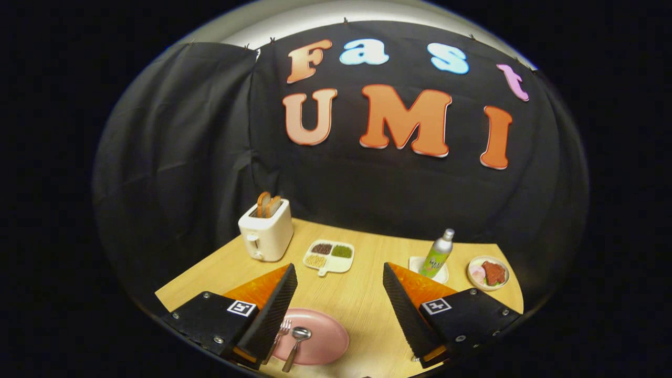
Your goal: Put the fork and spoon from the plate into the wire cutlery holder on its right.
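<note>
Two utensils, the fork (pixel 280 336) and the spoon (pixel 296 344), are lying side by side on the pink plate (pixel 328 341), partly tucked beside the left finger (pixel 273 310). The gripper (pixel 340 310) is being held spread wide, with nothing being gripped. Because the utensils are nearly touching, both risk being caught or pushed together. The toaster (pixel 266 231) and bottle (pixel 437 254) are standing well beyond.

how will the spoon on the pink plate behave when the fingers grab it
The spoon looks like thin shiny metal, so probably stiff and light but slippery. It lies flat on the pink plate beside the fork, so it may skid or pivot when pinched. The gripper is open, nothing between its fingers.
</note>
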`<state>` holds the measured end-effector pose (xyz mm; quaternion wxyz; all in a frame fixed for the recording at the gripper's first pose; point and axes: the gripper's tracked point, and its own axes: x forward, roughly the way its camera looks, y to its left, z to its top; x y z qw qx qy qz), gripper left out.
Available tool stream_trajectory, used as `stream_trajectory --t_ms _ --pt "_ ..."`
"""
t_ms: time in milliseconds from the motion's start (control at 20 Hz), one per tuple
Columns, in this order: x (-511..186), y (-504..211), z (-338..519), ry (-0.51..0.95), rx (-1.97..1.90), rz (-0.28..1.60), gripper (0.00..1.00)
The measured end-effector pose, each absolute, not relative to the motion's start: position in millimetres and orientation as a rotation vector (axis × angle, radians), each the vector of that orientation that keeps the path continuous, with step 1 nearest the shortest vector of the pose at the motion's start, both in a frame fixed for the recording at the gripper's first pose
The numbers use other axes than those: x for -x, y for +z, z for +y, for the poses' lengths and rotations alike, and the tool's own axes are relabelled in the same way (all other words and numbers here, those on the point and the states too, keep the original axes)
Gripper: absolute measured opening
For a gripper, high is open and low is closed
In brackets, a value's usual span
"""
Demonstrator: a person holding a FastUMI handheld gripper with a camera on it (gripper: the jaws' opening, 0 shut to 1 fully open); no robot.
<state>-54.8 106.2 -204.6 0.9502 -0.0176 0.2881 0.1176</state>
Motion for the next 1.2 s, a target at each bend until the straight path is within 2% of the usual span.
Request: stream_trajectory --t_ms 350,500,700,1000,1200 --pt "106 -307 130 0.299 0.042 0.942 0.99" --pt "123 -340 130 0.298 0.077 1.027 0.94" --pt "152 -379 138 0.321 0.089 1.175 0.94" --pt "179 -424 140 0.304 0.105 1.343 0.77" --pt "186 -439 143 0.306 0.152 1.387 0.59"
